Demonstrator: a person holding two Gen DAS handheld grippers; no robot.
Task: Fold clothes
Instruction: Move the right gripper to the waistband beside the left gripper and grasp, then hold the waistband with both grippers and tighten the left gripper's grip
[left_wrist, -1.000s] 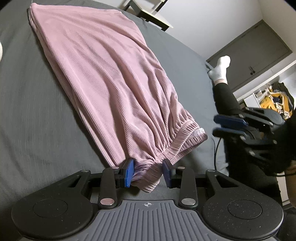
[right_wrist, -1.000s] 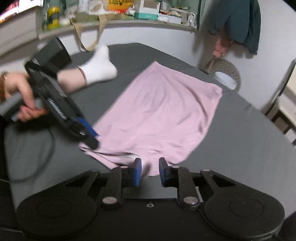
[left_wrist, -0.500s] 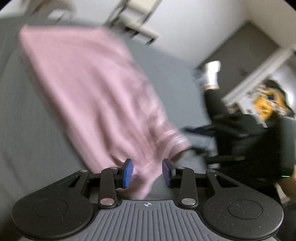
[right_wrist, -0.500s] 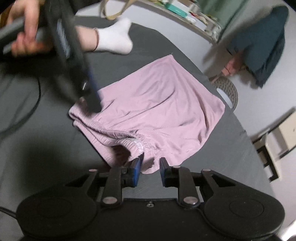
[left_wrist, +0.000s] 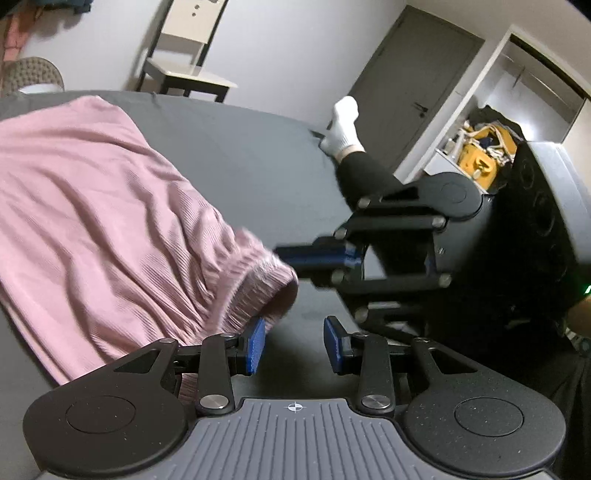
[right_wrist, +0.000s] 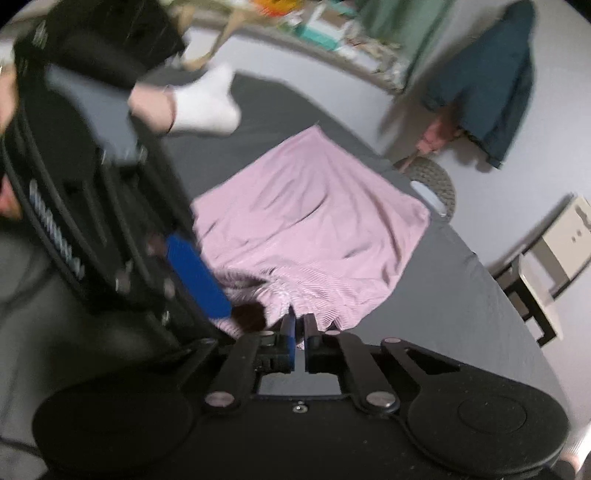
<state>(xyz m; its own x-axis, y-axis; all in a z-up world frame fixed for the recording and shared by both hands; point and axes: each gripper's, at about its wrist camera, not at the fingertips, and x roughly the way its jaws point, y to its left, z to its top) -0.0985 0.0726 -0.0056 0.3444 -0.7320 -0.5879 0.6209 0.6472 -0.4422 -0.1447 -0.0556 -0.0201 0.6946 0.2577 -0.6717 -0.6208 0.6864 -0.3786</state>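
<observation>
Across the left half of the left wrist frame, a pink ribbed skirt (left_wrist: 103, 221) lies on the dark grey bed (left_wrist: 236, 147), its gathered waistband nearest the claws. The left claw (left_wrist: 293, 341) stands open, empty, just beside the waistband. At bottom centre of the right wrist frame, the right claw (right_wrist: 299, 332) is pinched shut on the waistband's edge.
</observation>
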